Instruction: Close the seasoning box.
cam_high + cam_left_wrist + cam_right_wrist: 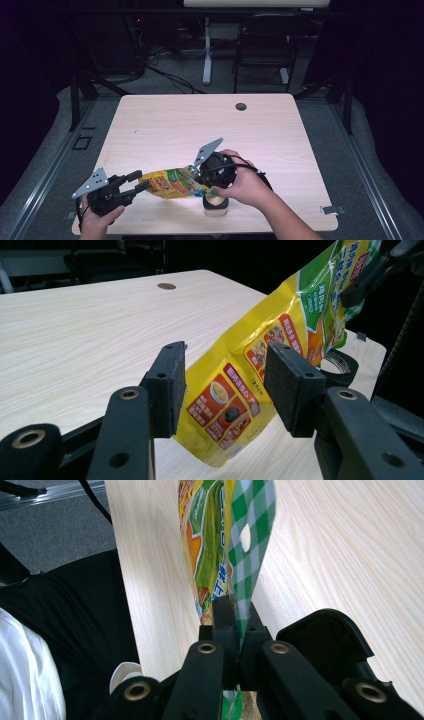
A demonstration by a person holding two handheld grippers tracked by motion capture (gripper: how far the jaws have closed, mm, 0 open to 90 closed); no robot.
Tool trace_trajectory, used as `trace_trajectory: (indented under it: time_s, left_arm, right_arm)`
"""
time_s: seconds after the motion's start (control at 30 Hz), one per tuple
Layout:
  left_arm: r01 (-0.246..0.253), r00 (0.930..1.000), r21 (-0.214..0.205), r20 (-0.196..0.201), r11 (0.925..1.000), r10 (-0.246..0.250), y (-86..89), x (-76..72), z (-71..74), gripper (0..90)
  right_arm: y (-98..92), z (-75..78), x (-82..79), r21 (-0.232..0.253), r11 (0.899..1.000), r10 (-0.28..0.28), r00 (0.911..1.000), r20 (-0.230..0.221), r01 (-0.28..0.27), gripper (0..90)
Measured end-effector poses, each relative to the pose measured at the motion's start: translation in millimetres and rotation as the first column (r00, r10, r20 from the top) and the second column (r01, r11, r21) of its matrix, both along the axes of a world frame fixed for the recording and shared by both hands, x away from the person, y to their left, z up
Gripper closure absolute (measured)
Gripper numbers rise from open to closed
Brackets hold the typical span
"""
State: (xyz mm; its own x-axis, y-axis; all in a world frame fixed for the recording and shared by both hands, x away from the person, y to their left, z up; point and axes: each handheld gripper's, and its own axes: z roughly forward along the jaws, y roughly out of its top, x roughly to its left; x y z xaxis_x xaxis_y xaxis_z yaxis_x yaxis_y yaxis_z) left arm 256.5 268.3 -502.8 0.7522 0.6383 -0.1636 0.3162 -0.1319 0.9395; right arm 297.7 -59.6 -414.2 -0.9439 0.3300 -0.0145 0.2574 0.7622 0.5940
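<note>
A yellow printed pouch with a green-checked top edge hangs above the front of the wooden table. My right gripper is shut on that checked end; in the right gripper view the jaws pinch the pouch flat between them. My left gripper stands open at the pouch's other end. In the left gripper view its pads sit on either side of the pouch's lower corner with a gap, not pressing it.
A small beige jar with a dark rim stands under my right hand near the table's front edge; its black ring shows behind the pouch. A cable hole sits at the far side. A chair stands beyond the table.
</note>
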Motion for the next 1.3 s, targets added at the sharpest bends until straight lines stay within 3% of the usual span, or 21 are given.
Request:
trace_trajectory:
  time_s: [0.23,0.63,0.73,0.93,0.97,1.0,1.1,1.13,1.3]
  left_arm:
    - [0.022,0.9997,0.002,-0.012,0.9998,-0.022,-0.7,1.3,-1.9,51.6]
    - [0.018,0.9998,0.016,-0.011,0.9997,-0.018,-3.7,2.8,-4.0,50.9]
    - [-0.001,1.0000,0.014,-0.005,0.9999,0.001,-4.5,5.7,-3.1,50.7]
    - [0.024,0.9996,0.035,-0.014,0.9991,-0.023,-11.6,9.3,-5.5,50.0]
    - [0.044,0.9988,0.038,-0.022,0.9983,-0.043,-11.9,9.6,-6.3,50.5]
    - [0.033,0.9993,0.043,-0.018,0.9985,-0.033,-13.1,8.8,-7.2,51.9]
    - [0.062,0.9977,0.052,-0.032,0.9968,-0.060,-12.1,8.6,-8.5,54.5]
    - [0.041,0.9988,0.050,-0.028,0.9979,-0.040,-12.7,7.9,-9.3,54.6]
    - [0.042,0.9984,0.052,-0.040,0.9978,-0.040,-13.5,7.5,-13.0,54.5]
  right_arm:
    - [2.2,3.3,0.7,-0.004,1.000,0.005,1.0000,0.005,-0.005,90.0]
    - [10.6,9.5,-0.6,-0.002,1.000,0.015,0.9998,0.014,-0.015,90.0]
    - [11.6,10.7,-1.3,-0.009,1.000,0.022,0.9996,0.019,-0.022,90.0]
    - [13.0,14.5,-2.3,-0.016,1.000,0.024,0.9994,0.026,-0.024,90.0]
    - [13.6,14.9,-2.7,-0.011,1.000,0.023,0.9994,0.025,-0.023,90.0]
    - [14.5,14.7,-3.0,-0.002,1.000,0.021,0.9994,0.026,-0.021,90.0]
    - [16.3,16.0,-2.7,-0.020,0.999,0.030,0.9990,0.033,-0.029,90.0]
    - [16.8,15.8,-2.7,-0.018,0.999,0.031,0.9990,0.032,-0.030,90.0]
    - [19.2,16.7,-2.5,-0.013,0.999,0.032,0.9989,0.034,-0.031,90.0]
